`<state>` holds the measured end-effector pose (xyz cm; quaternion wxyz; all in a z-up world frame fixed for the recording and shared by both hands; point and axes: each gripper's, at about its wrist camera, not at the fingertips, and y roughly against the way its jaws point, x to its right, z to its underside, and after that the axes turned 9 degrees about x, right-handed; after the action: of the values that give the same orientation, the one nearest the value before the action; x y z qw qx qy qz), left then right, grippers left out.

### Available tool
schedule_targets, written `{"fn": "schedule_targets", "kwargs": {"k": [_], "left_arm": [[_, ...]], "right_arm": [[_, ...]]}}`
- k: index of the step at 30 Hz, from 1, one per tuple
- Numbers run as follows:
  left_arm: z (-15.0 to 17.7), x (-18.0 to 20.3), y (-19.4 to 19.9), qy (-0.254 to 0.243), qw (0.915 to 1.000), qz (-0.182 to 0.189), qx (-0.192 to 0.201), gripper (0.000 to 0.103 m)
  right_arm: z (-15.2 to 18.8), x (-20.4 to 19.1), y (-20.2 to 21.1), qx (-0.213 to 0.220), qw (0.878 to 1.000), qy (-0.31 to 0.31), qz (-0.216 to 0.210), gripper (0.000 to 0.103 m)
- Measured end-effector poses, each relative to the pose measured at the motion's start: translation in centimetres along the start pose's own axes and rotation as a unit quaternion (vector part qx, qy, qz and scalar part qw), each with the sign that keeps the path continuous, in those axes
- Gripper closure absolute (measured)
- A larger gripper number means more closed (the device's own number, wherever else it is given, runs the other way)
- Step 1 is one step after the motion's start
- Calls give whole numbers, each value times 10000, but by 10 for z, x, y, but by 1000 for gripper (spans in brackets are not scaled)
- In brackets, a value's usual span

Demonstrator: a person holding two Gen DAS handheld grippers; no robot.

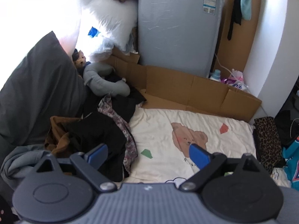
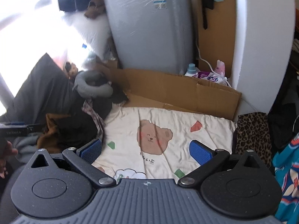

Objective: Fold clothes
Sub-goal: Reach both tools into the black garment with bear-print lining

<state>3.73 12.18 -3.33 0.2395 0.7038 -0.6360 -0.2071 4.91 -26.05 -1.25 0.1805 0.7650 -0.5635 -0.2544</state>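
Observation:
A heap of unfolded clothes (image 1: 104, 130) lies at the left edge of a cream sheet with a bear print (image 1: 186, 138): black, brown and floral pieces mixed together. The right wrist view shows the same heap (image 2: 74, 128) and the sheet (image 2: 168, 123). My left gripper (image 1: 148, 155) hovers open over the border between heap and sheet, holding nothing. My right gripper (image 2: 145, 152) stands open above the bear print, also with nothing between its blue pads. A folded leopard-print garment (image 2: 252, 134) lies at the sheet's right edge.
A dark grey pillow (image 1: 37, 93) and a grey neck pillow (image 1: 104, 82) sit at the left. Flat cardboard (image 1: 186, 89) borders the sheet's far side before a grey appliance (image 1: 177, 28). Teal patterned fabric (image 2: 287, 177) lies far right. A hand (image 2: 5, 155) shows at the left edge.

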Motion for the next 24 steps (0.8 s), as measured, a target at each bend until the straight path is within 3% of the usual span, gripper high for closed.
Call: {"fn": "schedule_targets", "kwargs": {"k": [7,13,17,24], "left_arm": [[2,-20,-16,50,9998,-205,51,7],[0,-45,-31,213,9988,-444,19,9],[3,-65,-42,343,9986,-402,-24,10],[21,-96,-72,523,9949,-796,-332,20]], "right_arm": [[-10,-1,-25,-48,9993,-41,-371,0],[-25,-6,-49,-76,9990,50,-442,1],[-31,-8,-72,-145,9986,139,-499,1],[-34,-8,-125,-360,9949,124,-929,1]]}}
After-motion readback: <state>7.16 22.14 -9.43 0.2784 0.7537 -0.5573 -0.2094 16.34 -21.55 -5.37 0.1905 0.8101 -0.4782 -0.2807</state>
